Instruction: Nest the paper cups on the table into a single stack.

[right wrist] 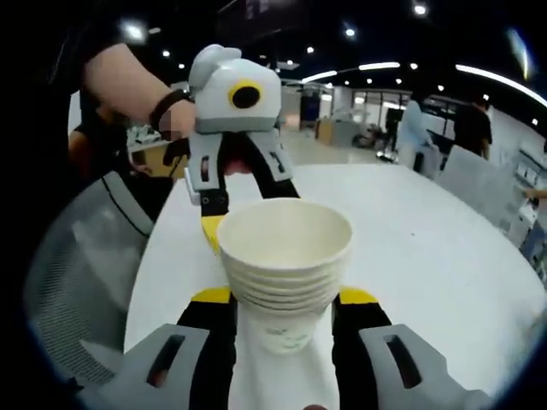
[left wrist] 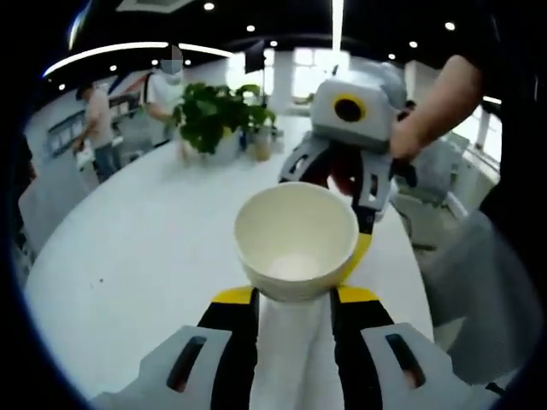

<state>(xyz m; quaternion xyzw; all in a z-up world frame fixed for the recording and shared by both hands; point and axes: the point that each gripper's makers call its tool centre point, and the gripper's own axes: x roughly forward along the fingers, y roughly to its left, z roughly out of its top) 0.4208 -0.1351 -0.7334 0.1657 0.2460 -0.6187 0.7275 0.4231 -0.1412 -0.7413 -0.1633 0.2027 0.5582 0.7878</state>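
In the left gripper view my left gripper point(left wrist: 293, 297) is clenched on a single paper cup point(left wrist: 296, 241), lifted above the white table point(left wrist: 145, 248) near its right edge, with my right gripper point(left wrist: 363, 184) just behind it. In the right gripper view that right gripper point(right wrist: 284, 299) clamps the stack of nested cups point(right wrist: 285, 265) by its ribbed rims, also above the table. These cups look featherlight and crushable, so I judge a gentle pinch below the stiff rolled rim is best.
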